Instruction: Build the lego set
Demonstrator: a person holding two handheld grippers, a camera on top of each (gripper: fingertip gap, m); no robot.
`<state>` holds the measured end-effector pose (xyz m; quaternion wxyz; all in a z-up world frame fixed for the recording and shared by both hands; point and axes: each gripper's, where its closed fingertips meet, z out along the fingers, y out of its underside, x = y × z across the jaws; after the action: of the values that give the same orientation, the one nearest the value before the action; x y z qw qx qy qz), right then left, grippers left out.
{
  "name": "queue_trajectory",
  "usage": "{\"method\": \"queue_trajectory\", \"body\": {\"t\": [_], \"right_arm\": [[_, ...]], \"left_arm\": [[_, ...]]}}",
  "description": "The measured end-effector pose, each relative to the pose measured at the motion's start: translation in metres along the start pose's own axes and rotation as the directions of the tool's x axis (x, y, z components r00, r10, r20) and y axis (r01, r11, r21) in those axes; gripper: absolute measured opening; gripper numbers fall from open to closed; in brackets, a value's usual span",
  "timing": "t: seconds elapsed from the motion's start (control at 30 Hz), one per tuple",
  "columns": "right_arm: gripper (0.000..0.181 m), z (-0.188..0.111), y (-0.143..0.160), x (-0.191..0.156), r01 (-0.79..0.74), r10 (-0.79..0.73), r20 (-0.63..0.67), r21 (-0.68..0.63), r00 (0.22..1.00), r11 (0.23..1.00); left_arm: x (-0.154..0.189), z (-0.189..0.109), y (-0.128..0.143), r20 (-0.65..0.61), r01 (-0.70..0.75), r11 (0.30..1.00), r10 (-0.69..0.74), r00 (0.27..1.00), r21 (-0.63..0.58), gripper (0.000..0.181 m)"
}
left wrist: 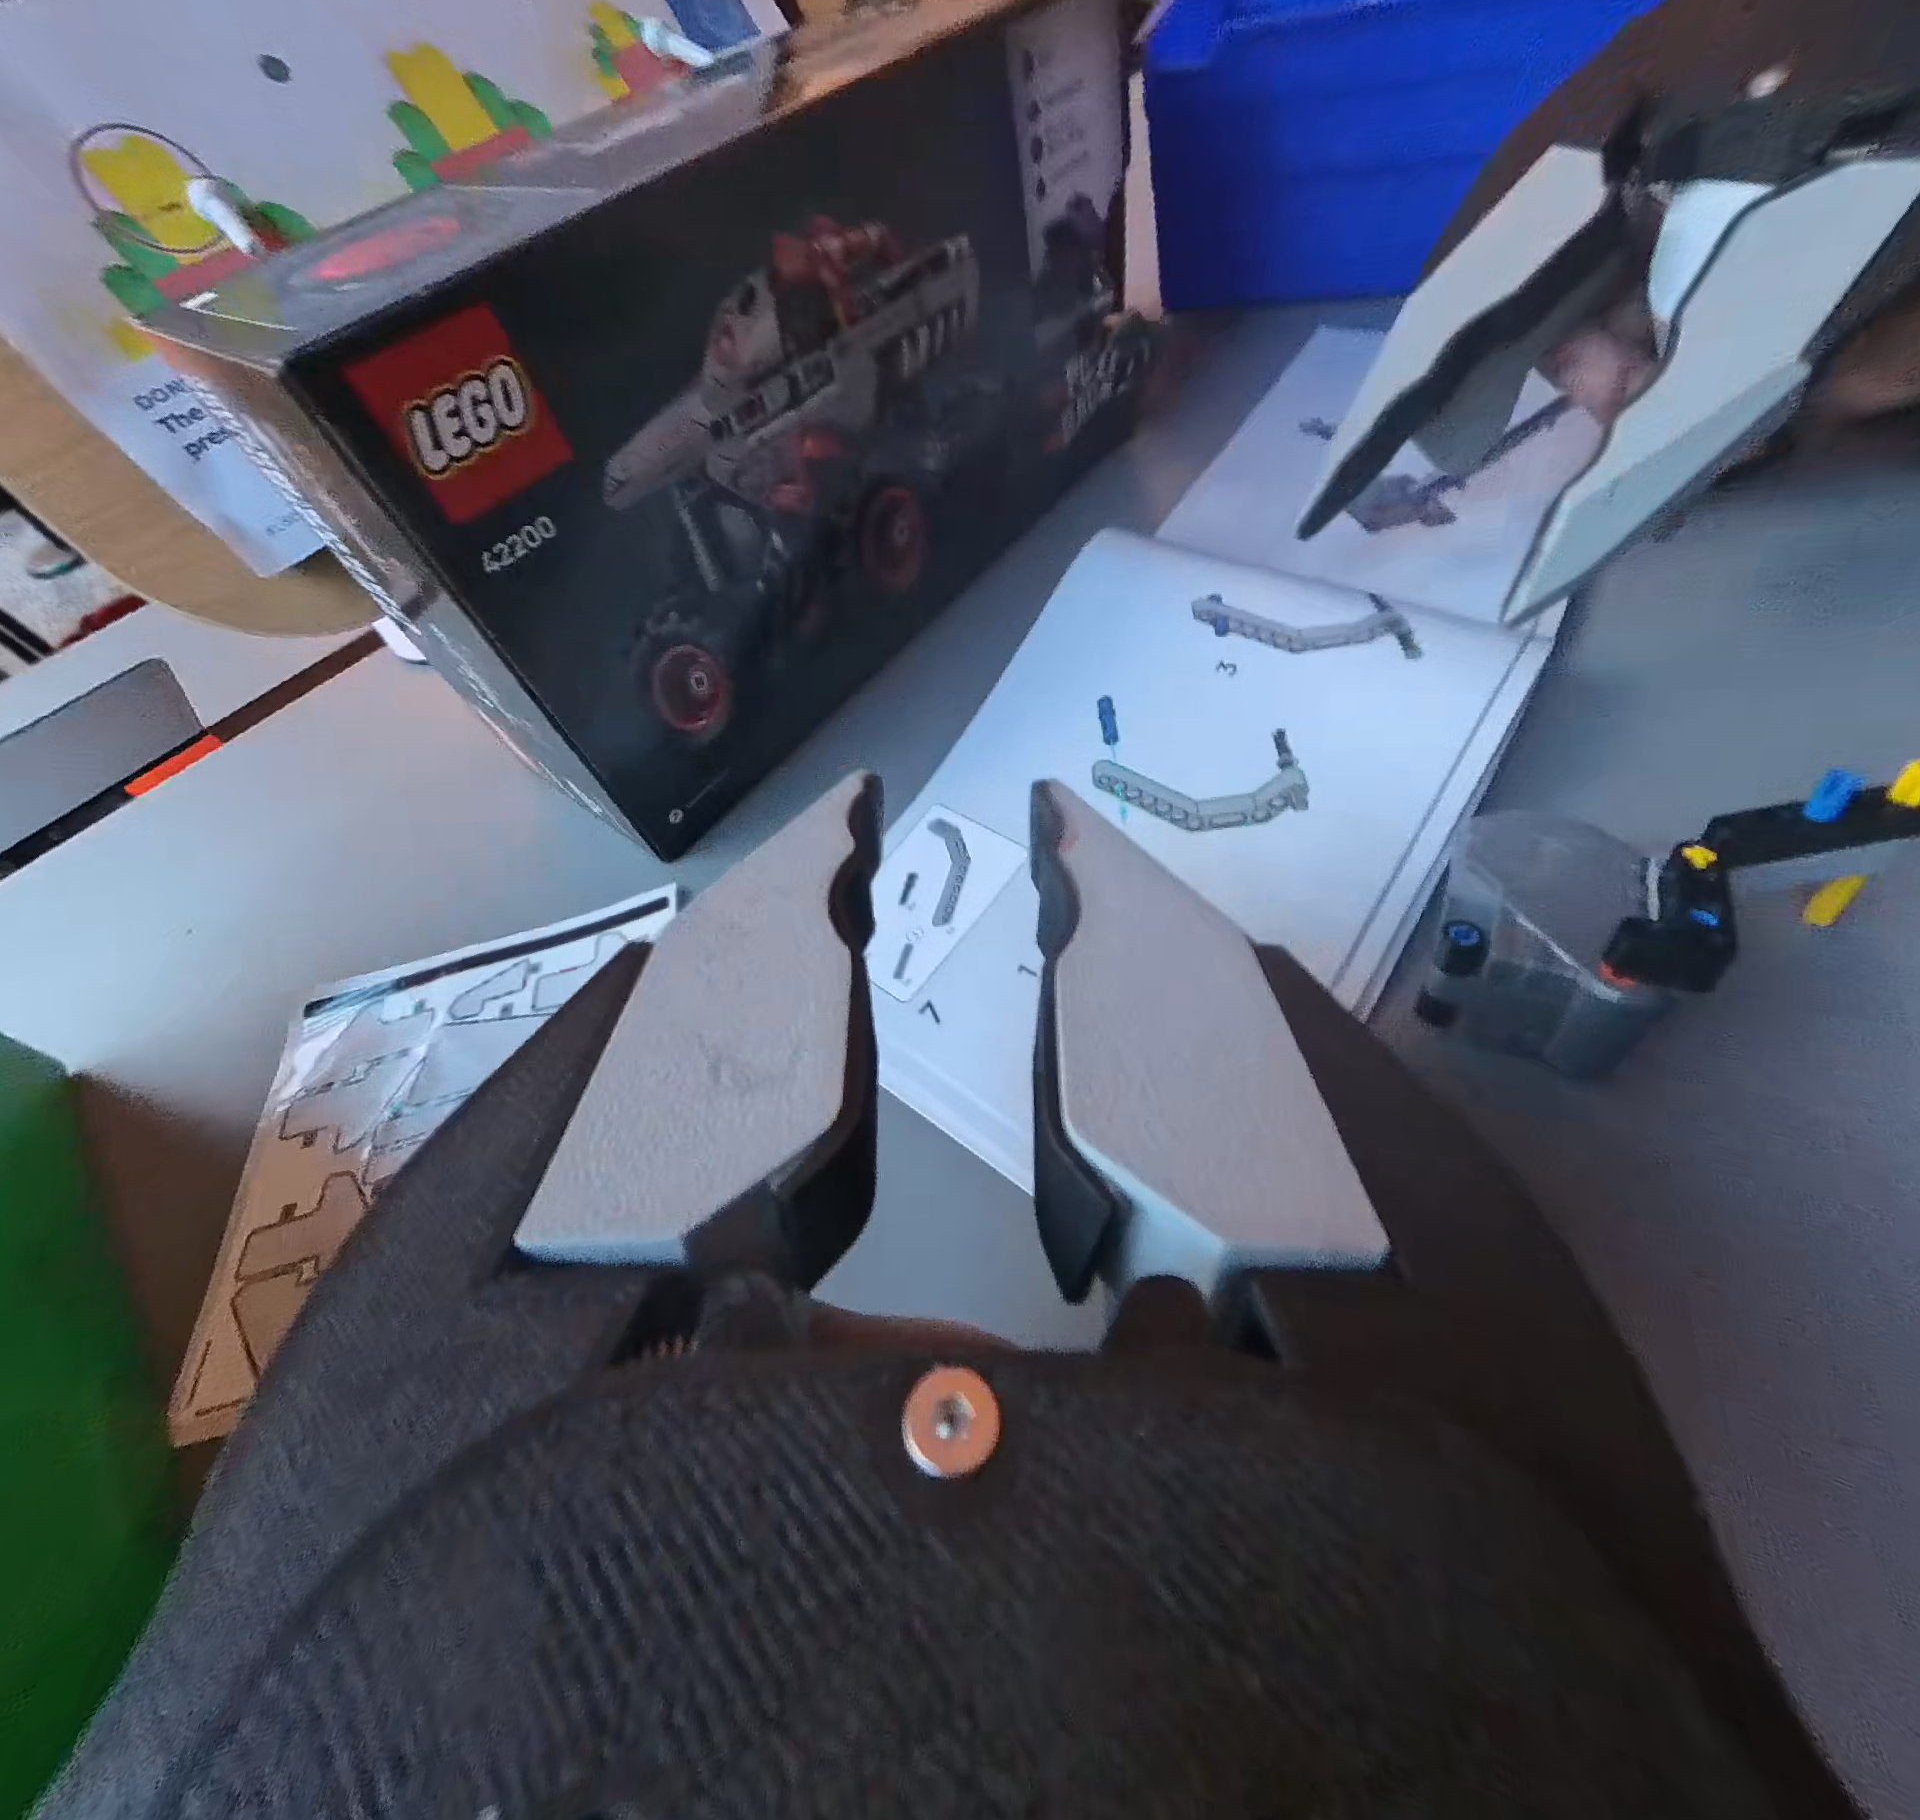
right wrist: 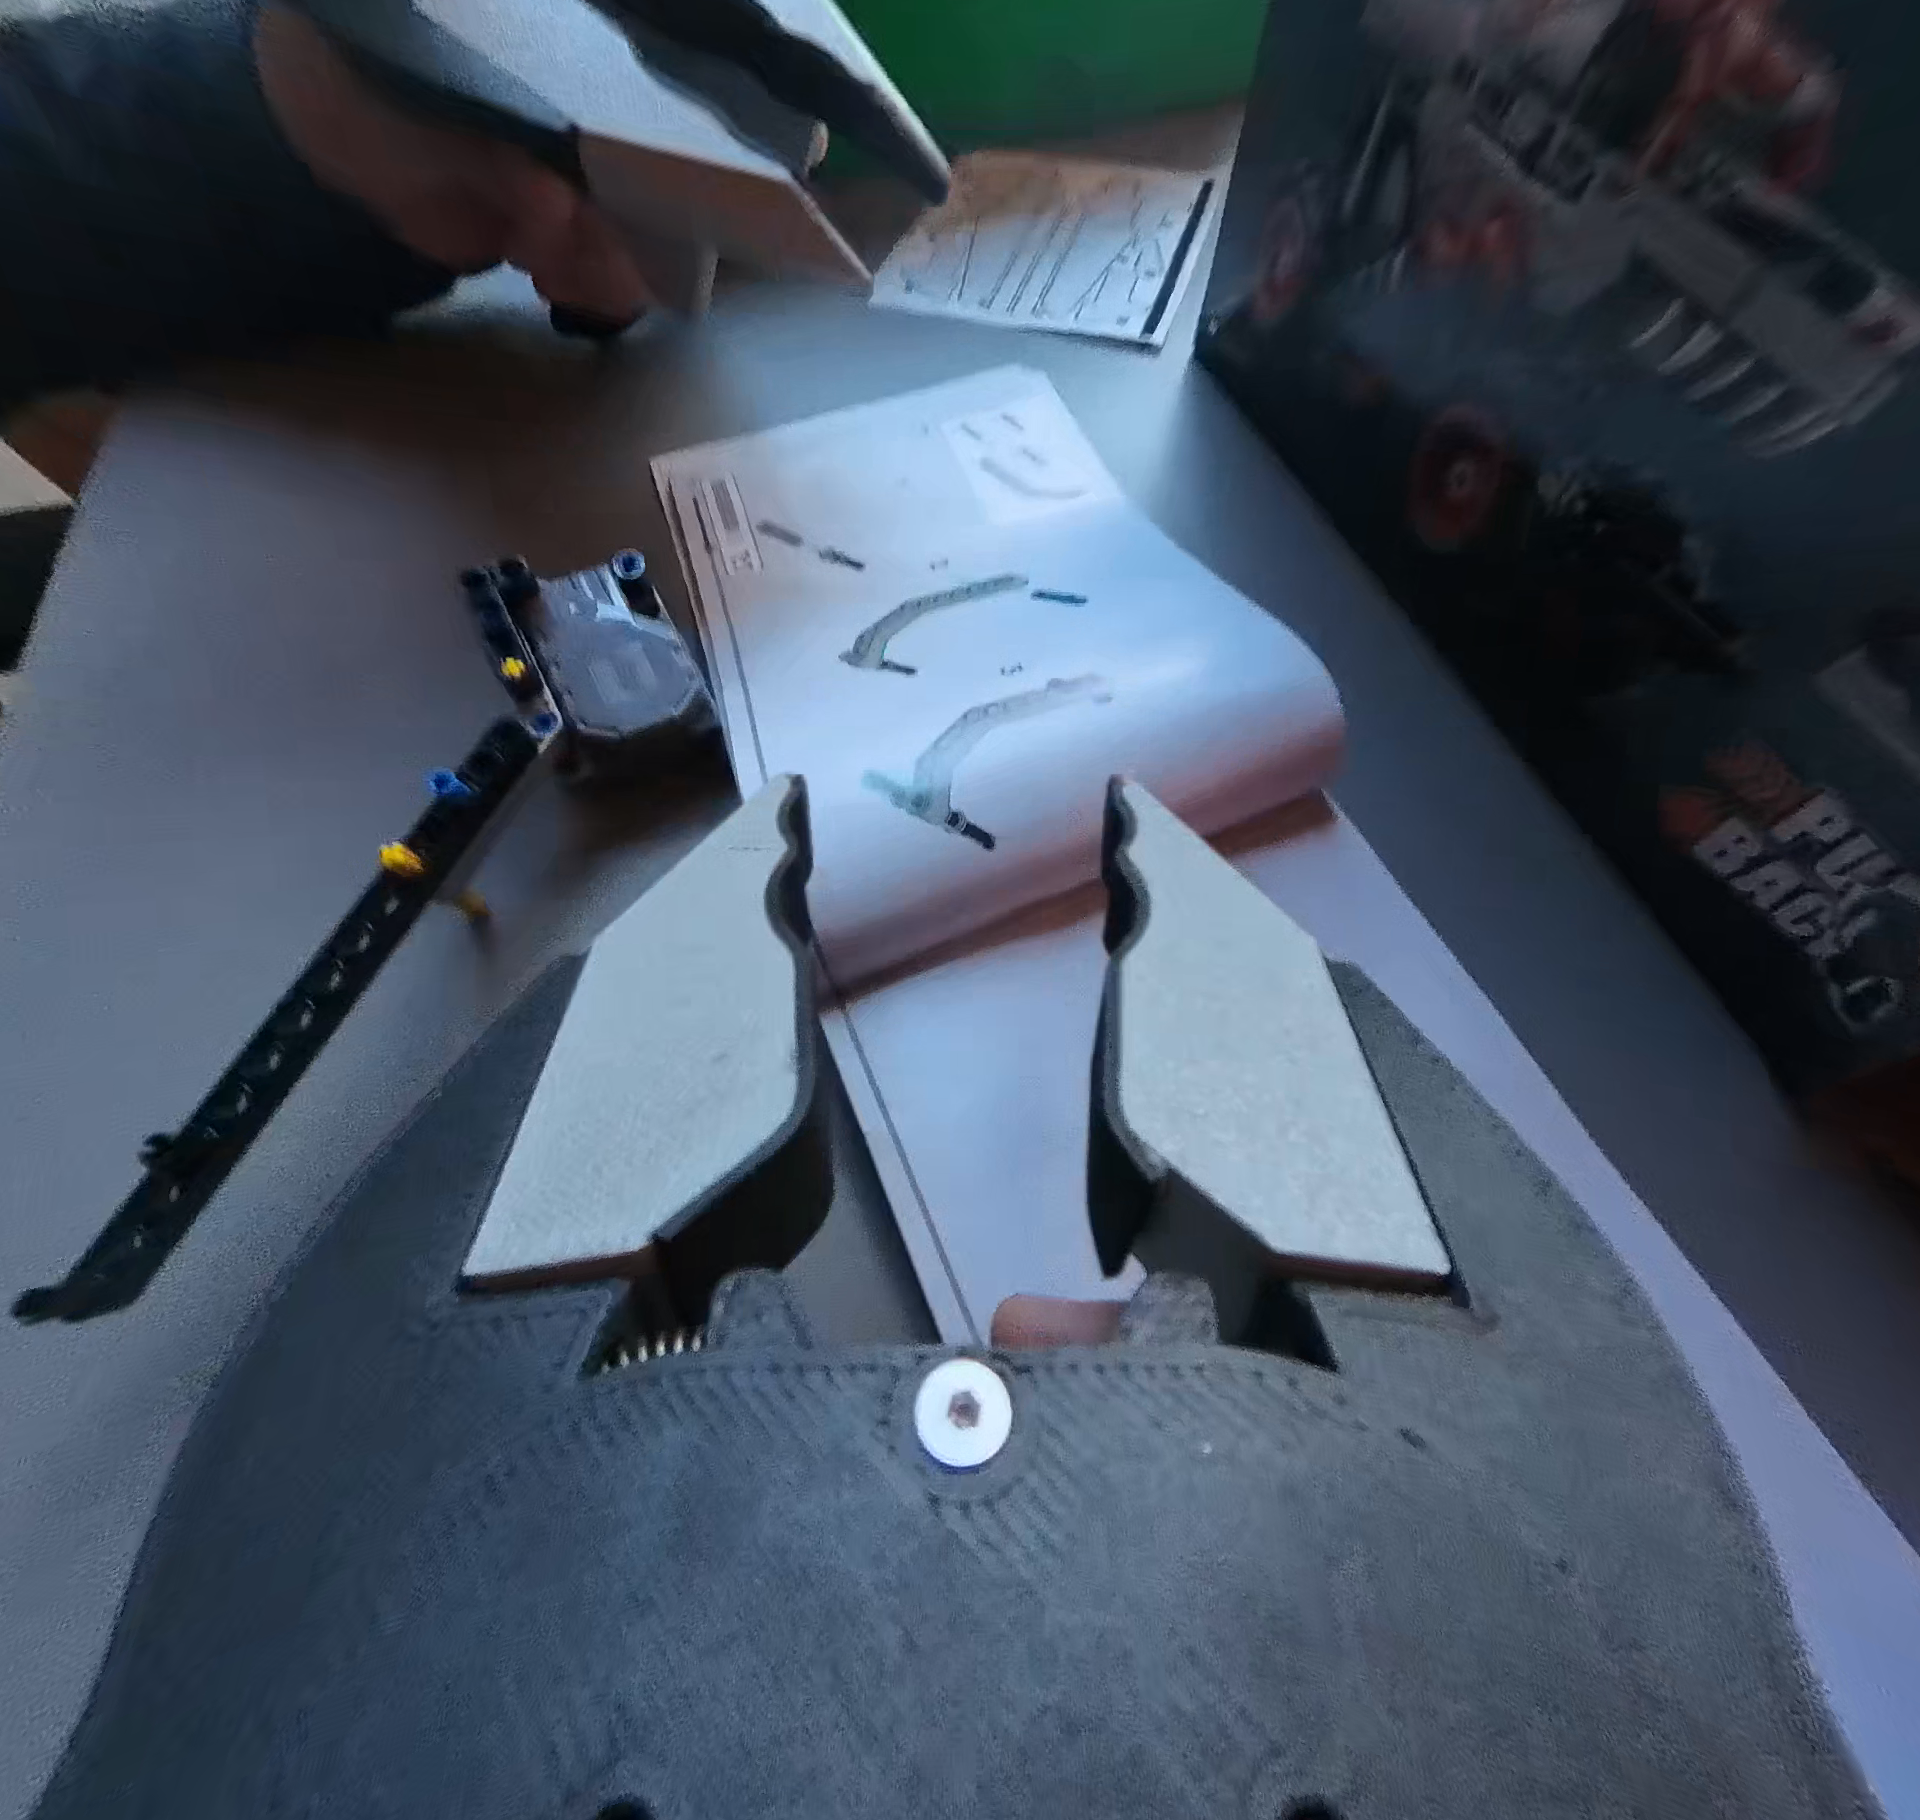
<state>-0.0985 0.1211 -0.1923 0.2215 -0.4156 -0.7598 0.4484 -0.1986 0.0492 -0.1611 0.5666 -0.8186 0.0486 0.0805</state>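
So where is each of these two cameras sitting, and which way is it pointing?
Left wrist view: sits on the left hand-held gripper, looking along its open grey fingers at the open white instruction booklet and black cardboard set box; the right hand-held gripper shows farther off.
Right wrist view: sits on the right hand-held gripper, facing the booklet from the opposite side; a hand shows.
Shared: booklet, box, black partly built lego assembly, grey table.

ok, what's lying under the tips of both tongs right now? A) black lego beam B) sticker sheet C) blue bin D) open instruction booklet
D: both wrist views show the open instruction booklet below the open, empty left tongs and right tongs; the black lego beam lies off to the side.
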Motion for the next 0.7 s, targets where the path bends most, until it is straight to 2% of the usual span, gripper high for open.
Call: {"method": "queue_trajectory", "body": {"t": [0.07, 0.2, 0.27, 0.37, 0.43, 0.63, 0.7], "right_arm": [[0.058, 0.006, 0.01, -0.005, 0.024, -0.022, 0.023, -0.069, 0.999, 0.997], [0.056, 0.013, 0.017, -0.003, 0.077, -0.082, -0.031, -0.133, 0.996, 0.988], [0.048, 0.015, 0.018, 0.002, 0.074, -0.084, -0.067, -0.141, 0.994, 0.987], [0.026, 0.015, 0.015, 0.016, 0.061, -0.085, -0.171, -0.138, 0.982, 0.989], [0.046, 0.013, 0.011, 0.022, 0.055, -0.079, -0.216, -0.115, 0.973, 0.992], [0.045, -0.004, -0.011, 0.033, 0.019, -0.002, -0.267, 0.06, 0.964, 0.998], [0.047, -0.009, -0.016, 0.033, 0.012, 0.015, -0.248, 0.11, 0.969, 0.994]], "left_arm": [[0.005, 0.003, 0.002, -0.009, -0.004, 1.0, 0.004, 1.0, -0.013, 0.027], [0.008, 0.003, -0.001, -0.031, 0.037, 0.999, -0.037, 0.999, 0.004, 0.027], [0.006, 0.003, -0.002, -0.033, 0.059, 0.998, -0.058, 0.998, 0.008, 0.026], [0.005, 0.004, 0.0, -0.033, 0.072, 0.997, -0.072, 0.997, -0.005, 0.03], [0.005, 0.004, 0.0, -0.031, 0.062, 0.998, -0.062, 0.998, -0.004, 0.03], [-0.001, 0.002, -0.001, -0.005, 0.043, 0.999, -0.043, 0.999, 0.008, 0.026], [-0.003, 0.001, -0.004, 0.007, 0.039, 0.999, -0.039, 0.999, 0.021, 0.022]]}}
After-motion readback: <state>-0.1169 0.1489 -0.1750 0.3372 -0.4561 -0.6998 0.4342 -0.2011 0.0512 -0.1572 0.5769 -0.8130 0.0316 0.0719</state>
